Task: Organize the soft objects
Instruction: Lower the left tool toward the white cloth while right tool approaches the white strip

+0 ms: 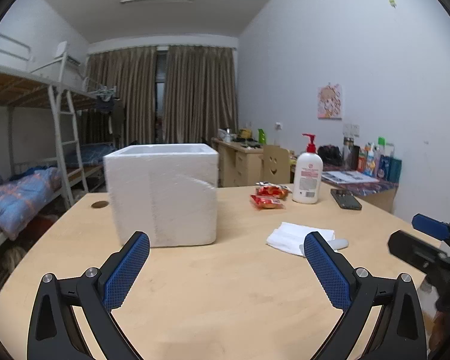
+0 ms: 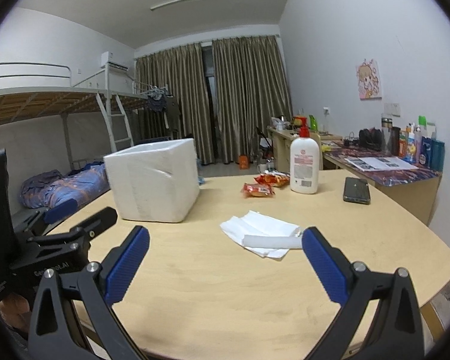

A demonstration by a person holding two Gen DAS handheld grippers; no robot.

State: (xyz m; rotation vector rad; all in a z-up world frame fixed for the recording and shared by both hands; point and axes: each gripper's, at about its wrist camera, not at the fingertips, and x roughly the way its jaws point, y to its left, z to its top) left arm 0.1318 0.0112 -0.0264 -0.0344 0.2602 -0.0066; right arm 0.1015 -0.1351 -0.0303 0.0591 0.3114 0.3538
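Task unstarted, by appearance: tissues (image 2: 259, 234) and two snack packets (image 2: 258, 189) are left loose on the table (image 2: 225, 285) right of the foam box (image 2: 153, 180); left gripper (image 1: 226, 270) and right gripper (image 2: 225, 267) are held wide apart, empty.

You are in a dormitory room: metal bunk beds (image 1: 30, 138), drawn curtains (image 1: 165, 96), cluttered study desks (image 2: 384, 168) along the wall.

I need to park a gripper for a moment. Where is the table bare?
Bare: the near table in front of the foam box and tissues. Crowded: the far right, with snack packets, lotion bottle, phone.
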